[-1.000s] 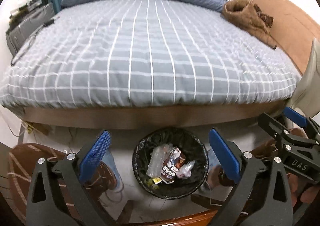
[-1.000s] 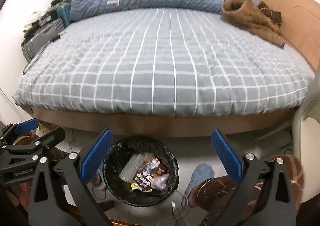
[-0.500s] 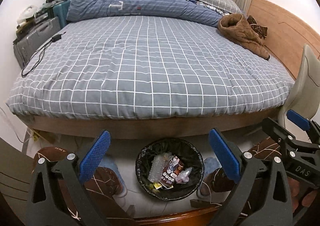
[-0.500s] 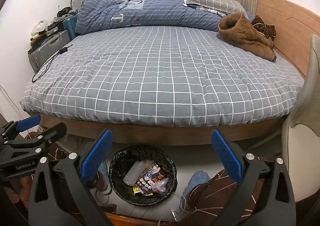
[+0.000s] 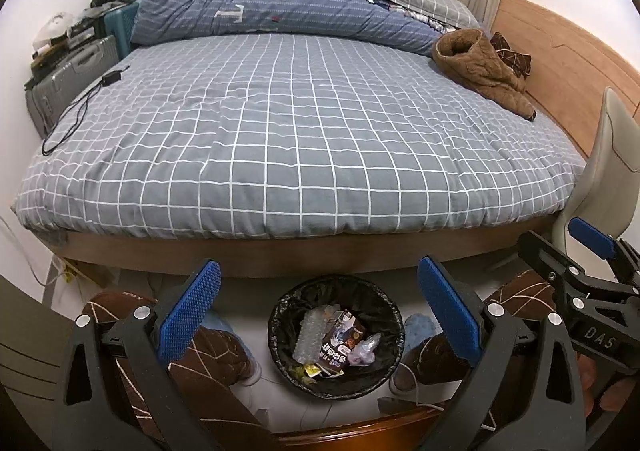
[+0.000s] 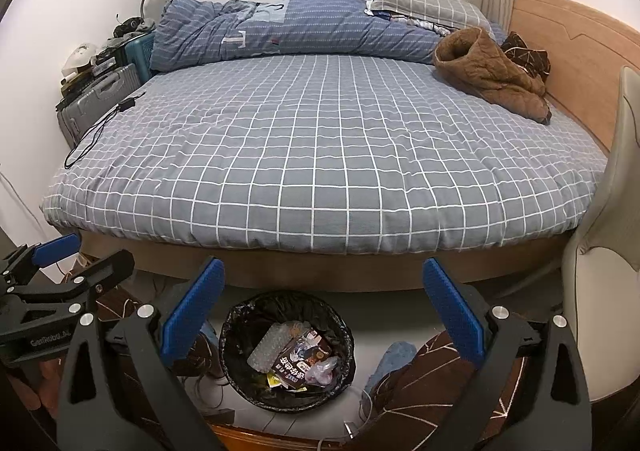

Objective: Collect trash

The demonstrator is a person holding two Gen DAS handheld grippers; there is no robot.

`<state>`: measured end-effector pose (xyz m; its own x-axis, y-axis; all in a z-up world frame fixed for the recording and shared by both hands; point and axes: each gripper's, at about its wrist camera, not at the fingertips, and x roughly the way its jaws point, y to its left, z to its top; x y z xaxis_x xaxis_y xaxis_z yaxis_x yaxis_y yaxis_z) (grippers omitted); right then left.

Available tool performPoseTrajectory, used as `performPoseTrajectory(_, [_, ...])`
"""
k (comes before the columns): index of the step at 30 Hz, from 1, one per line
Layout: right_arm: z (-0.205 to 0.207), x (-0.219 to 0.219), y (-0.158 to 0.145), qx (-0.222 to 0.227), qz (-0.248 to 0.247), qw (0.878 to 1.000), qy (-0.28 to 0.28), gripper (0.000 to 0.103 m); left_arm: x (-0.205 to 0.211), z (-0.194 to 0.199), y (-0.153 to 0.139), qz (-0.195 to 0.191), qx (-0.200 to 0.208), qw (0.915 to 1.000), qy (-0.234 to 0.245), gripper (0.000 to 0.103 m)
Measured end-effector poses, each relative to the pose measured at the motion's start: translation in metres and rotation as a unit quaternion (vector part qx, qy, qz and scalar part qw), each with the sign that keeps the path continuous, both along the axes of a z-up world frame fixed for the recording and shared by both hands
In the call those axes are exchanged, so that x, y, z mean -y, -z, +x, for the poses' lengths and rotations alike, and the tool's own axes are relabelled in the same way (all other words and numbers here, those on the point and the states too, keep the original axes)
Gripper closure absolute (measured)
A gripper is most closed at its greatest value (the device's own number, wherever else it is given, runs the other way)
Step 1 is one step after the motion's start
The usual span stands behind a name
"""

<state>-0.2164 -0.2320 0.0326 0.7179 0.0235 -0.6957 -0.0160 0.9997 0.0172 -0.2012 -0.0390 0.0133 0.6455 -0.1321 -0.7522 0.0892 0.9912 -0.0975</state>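
A black-lined trash bin [image 5: 280, 315] stands on the floor at the foot of the bed and holds a crushed plastic bottle [image 5: 310, 335], a dark snack packet [image 5: 340, 339] and wrappers. It also shows in the right wrist view [image 6: 236, 327]. My left gripper [image 5: 318, 283] is open and empty, held above the bin. My right gripper [image 6: 322, 283] is open and empty too, above and slightly right of the bin. Each gripper shows at the edge of the other's view.
A bed with a grey checked cover [image 5: 304, 131] fills the view beyond the bin. A brown jacket [image 5: 476, 67] and a blue duvet [image 5: 256, 7] lie on it. A suitcase [image 5: 68, 71] stands at the left, a pale chair [image 5: 612, 155] at the right. The person's legs flank the bin.
Both grippers have risen and tilted up, away from the bin, so the bin looks smaller and the window and headboard have come into view. Both stayed open.
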Motion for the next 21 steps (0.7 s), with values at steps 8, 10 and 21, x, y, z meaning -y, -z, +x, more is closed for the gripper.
performPoseTrajectory(8, [0.0022,-0.0032,0.0026,-0.002,-0.001,1.000,-0.002,0.008,-0.0018,-0.0002,-0.0015,0.000,0.000,1.0000,-0.003,0.006])
performPoseTrajectory(10, [0.0022,-0.0034,0.0025,-0.002,0.000,1.000,-0.001,0.008,-0.0028,0.0000,-0.0015,0.001,0.000,1.0000,-0.004,0.006])
performPoseTrajectory(21, [0.0040,-0.0053,0.0043,0.001,0.001,1.000,-0.002,0.008,-0.0057,0.0009,-0.0046,0.004,0.000,1.0000,-0.007,0.006])
